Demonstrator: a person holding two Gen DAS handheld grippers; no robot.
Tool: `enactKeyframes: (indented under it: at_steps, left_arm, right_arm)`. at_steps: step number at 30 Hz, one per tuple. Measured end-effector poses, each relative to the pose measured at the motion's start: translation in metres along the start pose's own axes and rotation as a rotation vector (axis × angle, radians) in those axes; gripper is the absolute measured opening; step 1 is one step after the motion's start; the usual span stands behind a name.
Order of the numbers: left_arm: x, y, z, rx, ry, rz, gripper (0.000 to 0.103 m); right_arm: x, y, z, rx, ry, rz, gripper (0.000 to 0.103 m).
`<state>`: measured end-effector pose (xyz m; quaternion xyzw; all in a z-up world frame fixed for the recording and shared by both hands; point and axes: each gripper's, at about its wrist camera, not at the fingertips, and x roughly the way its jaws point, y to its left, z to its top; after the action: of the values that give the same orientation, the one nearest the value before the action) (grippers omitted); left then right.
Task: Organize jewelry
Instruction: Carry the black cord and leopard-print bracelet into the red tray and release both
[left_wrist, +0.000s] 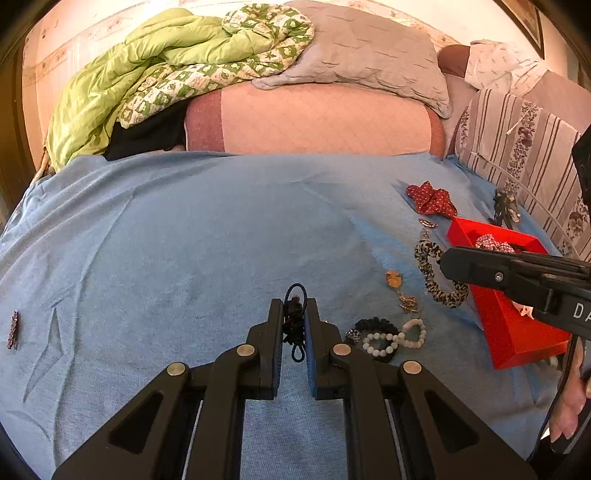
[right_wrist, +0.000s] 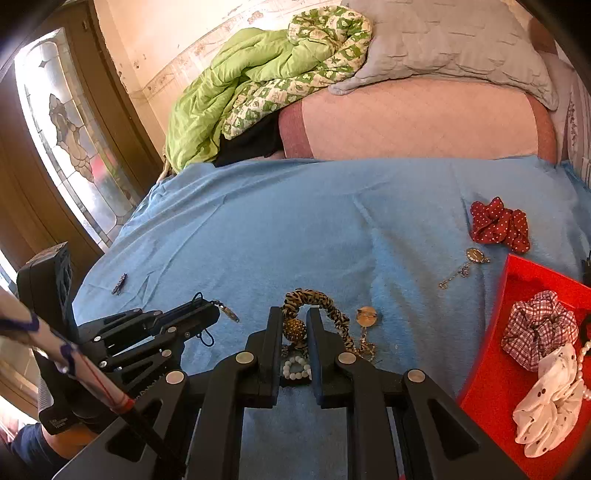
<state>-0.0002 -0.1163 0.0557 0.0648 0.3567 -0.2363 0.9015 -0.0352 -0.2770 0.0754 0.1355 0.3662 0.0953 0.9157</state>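
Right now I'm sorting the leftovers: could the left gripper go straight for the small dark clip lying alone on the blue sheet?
Probably not yet. The left gripper is shut on a dark corded charm, so it would need to drop that first. The clip itself lies in the open, nothing around it.

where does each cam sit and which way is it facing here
Left wrist: on the left gripper, angled down over the blue sheet; jaws pinch a dark cord charm; right gripper enters at right.
Right wrist: on the right gripper, same heading; jaws clamp a gold bead ball; left gripper at left.
Shared: red tray, leopard scrunchie, green quilt.
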Motion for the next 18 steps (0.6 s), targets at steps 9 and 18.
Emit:
enactKeyframes:
  at_steps: [9, 18]
  left_arm:
    - [-0.002, -0.012, 0.001, 0.025, -0.006, 0.008, 0.01]
    - [-0.002, -0.024, 0.002, 0.044, -0.007, 0.011, 0.01]
  right_arm:
    - [-0.013, -0.007, -0.002, 0.01, -0.016, -0.01, 0.014]
    - [-0.025, -0.013, -0.003, 0.017, -0.03, -0.018, 0.014]
